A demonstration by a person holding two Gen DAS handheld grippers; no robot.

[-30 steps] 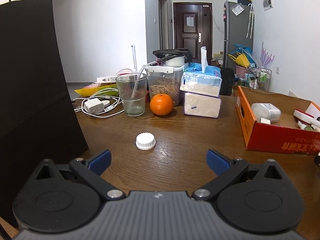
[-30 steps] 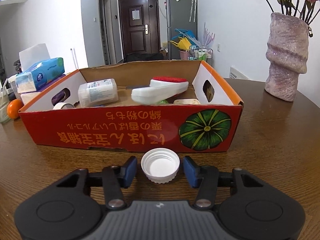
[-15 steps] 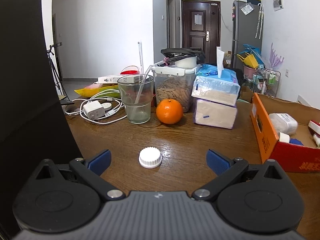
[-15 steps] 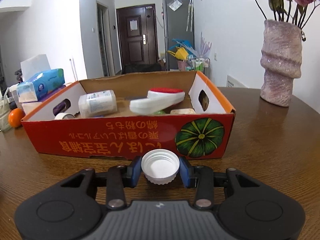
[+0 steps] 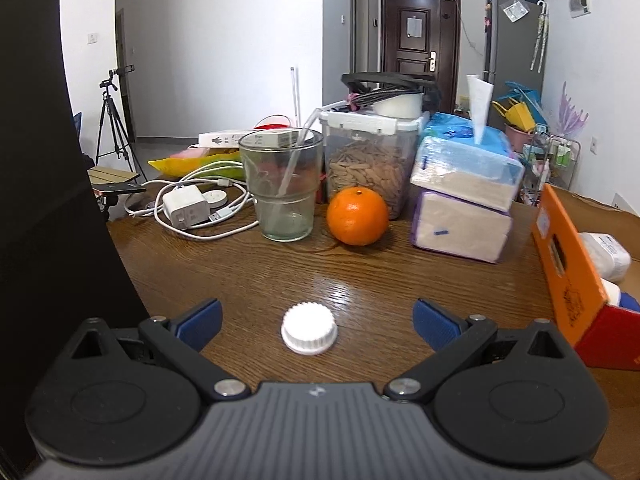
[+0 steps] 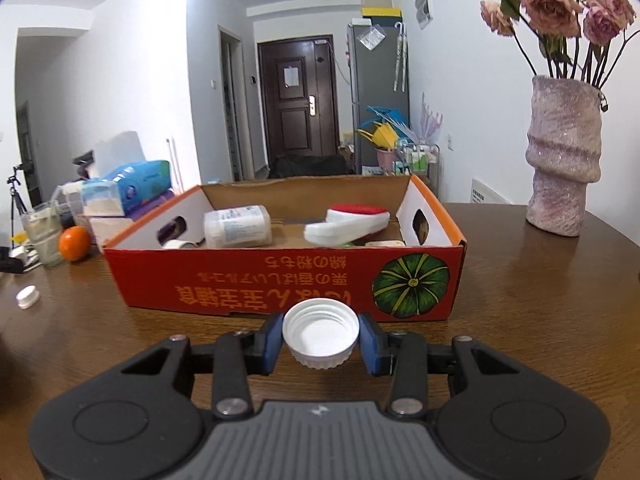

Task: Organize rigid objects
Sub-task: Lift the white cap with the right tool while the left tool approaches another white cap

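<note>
My right gripper (image 6: 320, 340) is shut on a white bottle cap (image 6: 320, 334), open side up, lifted just in front of the red and orange cardboard box (image 6: 280, 284). The box holds a white bottle (image 6: 238, 226), a white and red item (image 6: 348, 224) and other small things. In the left wrist view my left gripper (image 5: 316, 322) is open, its blue pads wide apart. A second white ribbed cap (image 5: 309, 333) lies on the wooden table (image 5: 240, 272) between them, untouched; the same cap (image 6: 28, 297) shows far left in the right wrist view.
Behind the ribbed cap stand a glass with a straw (image 5: 282, 184), an orange (image 5: 357, 216), a clear snack jar (image 5: 366, 168), stacked tissue packs (image 5: 464, 200) and a charger with cables (image 5: 186, 206). A pink vase of dried roses (image 6: 562, 160) stands right of the box. A black panel (image 5: 48, 180) fills the left.
My right gripper closed on the open-side-up cap and lifted it off the table. My left gripper moved toward the ribbed cap, which now lies between its open pads.
</note>
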